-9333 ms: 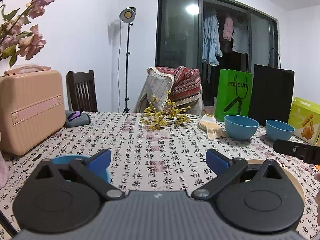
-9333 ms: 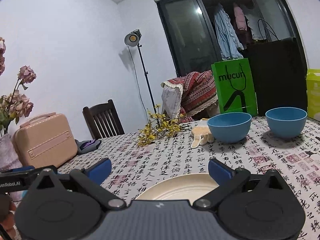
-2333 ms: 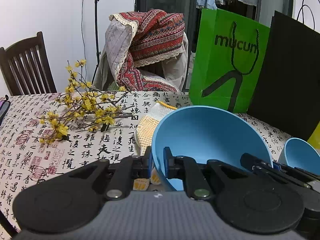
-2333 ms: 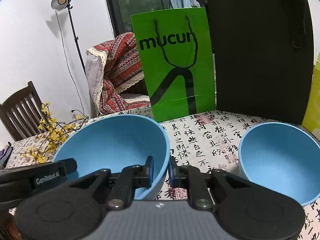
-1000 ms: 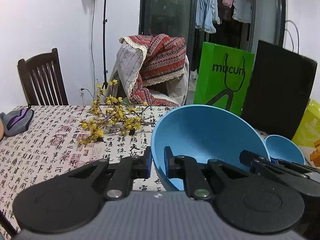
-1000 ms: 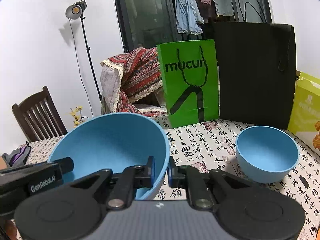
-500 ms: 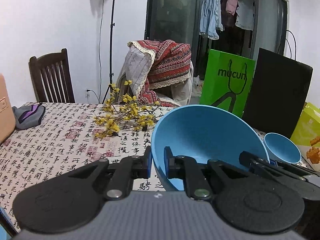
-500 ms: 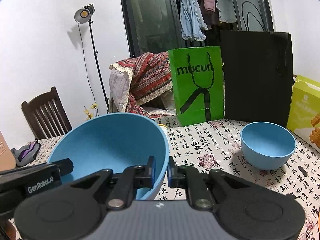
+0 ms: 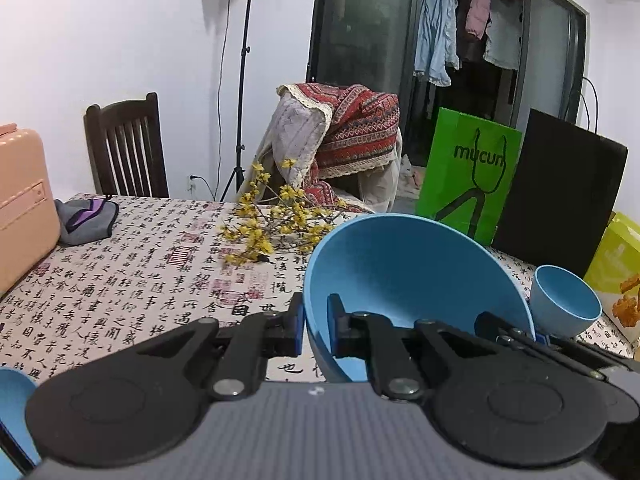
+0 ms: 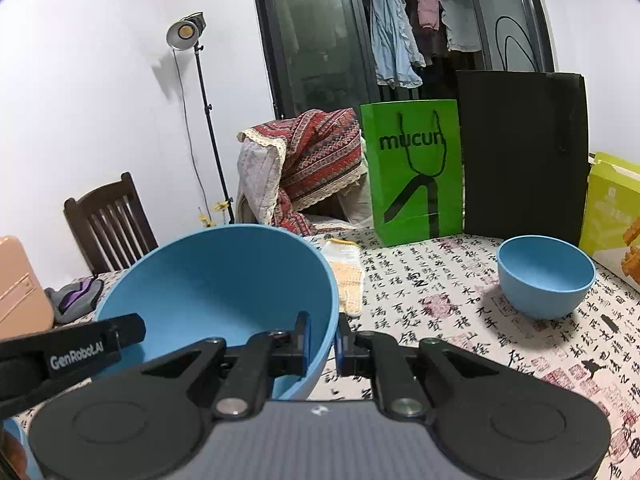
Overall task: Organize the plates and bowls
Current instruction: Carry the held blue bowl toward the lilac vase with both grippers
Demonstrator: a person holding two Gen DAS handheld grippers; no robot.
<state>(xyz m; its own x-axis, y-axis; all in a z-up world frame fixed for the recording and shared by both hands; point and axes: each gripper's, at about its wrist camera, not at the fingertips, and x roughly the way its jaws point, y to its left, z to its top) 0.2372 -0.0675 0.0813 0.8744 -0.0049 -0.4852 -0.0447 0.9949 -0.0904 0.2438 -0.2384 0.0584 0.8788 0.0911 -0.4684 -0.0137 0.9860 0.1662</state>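
Stage: early, nothing seen stacked | large blue bowl (image 9: 404, 280) is held above the counter (image 9: 152, 280), rim pinched by left gripper (image 9: 316, 330) and right gripper (image 10: 322, 344) | left: small blue bowl (image 10: 546, 276) at the counter's far right edge.

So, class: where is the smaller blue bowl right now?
In the right wrist view the smaller blue bowl stands alone on the tablecloth at right, in front of the black bag, beside the yellow-green box.

Green bag (image 10: 412, 168) beside black bag (image 10: 520, 152); yellow flowers (image 9: 272, 216) on tablecloth (image 9: 132, 272)
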